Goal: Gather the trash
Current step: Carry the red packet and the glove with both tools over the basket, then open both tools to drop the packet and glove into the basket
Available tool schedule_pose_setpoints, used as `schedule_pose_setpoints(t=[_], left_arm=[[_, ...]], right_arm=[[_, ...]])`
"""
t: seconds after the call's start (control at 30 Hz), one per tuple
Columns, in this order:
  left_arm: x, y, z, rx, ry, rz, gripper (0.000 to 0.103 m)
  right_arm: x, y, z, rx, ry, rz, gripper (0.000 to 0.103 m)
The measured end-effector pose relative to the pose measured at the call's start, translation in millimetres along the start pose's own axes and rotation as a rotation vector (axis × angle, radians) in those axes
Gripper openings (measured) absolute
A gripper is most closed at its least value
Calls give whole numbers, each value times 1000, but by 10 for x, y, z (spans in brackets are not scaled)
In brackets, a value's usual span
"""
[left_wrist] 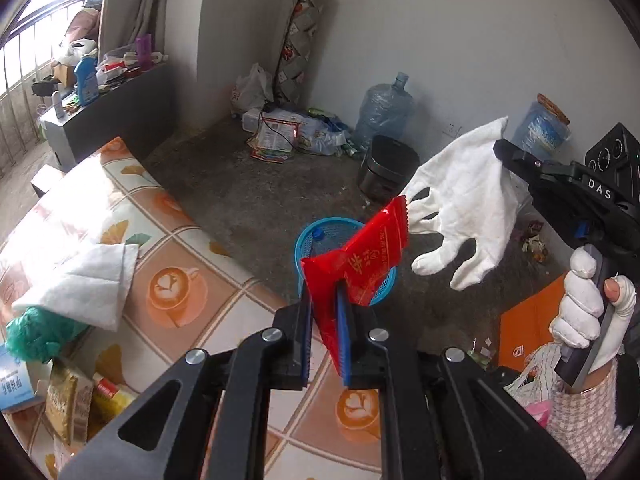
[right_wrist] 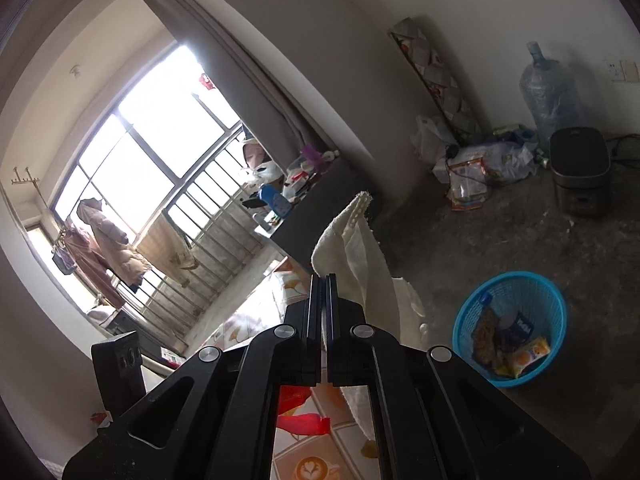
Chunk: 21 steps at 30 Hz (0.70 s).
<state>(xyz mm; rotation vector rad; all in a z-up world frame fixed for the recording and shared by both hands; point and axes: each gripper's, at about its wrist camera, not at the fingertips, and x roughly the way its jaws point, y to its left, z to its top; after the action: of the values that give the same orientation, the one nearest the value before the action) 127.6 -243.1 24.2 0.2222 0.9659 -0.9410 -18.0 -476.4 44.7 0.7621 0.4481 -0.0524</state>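
Left hand-held gripper (left_wrist: pixel 325 300): clamped on a red wrapper (left_wrist: pixel 360 268) – the pads press its lower part and the rest sticks up and to the right, above the basket.
Right hand-held gripper (right_wrist: pixel 324 284): jaws fully together, pinching a white glove (left_wrist: pixel 460 204); in the left wrist view the glove hangs from its tip, fingers splayed, to the right of the basket and above the floor.
Right hand (left_wrist: pixel 588 312): in a white glove of its own, wrapped round the gripper's handle, right of the basket.
Basket (right_wrist: pixel 516 328): blue mesh, on the grey floor (left_wrist: pixel 256 200) just off the table's edge; the right wrist view shows a small blue bottle, a dark can and a yellow-orange packet inside it.
Table (left_wrist: pixel 200 264): left of the basket, under a cloth printed with coffee cups.
White cloth (left_wrist: pixel 88 280): folded, on the table, well left of the basket.
Green bag (left_wrist: pixel 36 336): crumpled, touching the cloth's lower left end.
Packets (left_wrist: pixel 68 400): brown and yellow – at the table's near-left edge, far from the basket.
Black cooker (left_wrist: pixel 384 168): on the floor beyond the basket.
Water jug (left_wrist: pixel 384 108): by the wall, behind the cooker.
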Motion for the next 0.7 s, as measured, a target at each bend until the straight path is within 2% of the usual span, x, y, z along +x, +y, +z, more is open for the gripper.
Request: schedule_pose_setpoints(t=[0.2,0.37,0.4,0.43,0.47,0.5,0.57,0.63,0.7], left_arm=[[1208,-352,394,79,188,-35,11],[2029,-570,563,139,257,-18,12],[2167,-581,568,142,262,-12,17],[2304,-591,594,136,270,-19,29],[2405,-587,612,120,269,-30,38],[2472,-573,625,102,258,-33,49],[2536,-544,647,64,233,-40,53],[2511,-533,653,39,224,-64,61],[2439,-544,682,45,198,-69,66]], right_arm=[[449,-693,36,36,37,-204,0],[832,-1220,44,49,64,-349,5],[930,-1358,20,61,82,-380,11],[1036,-1495,-15,76,107,-415,18],[1129,-1639,-52,94,133,-457,35],[1207,-1771,-103,117,153,-494,38],[1277,-1932,-164,150,168,-536,38],[1216,-1950,-234,167,151,-537,39],[1142,-1879,-270,162,136,-534,47]])
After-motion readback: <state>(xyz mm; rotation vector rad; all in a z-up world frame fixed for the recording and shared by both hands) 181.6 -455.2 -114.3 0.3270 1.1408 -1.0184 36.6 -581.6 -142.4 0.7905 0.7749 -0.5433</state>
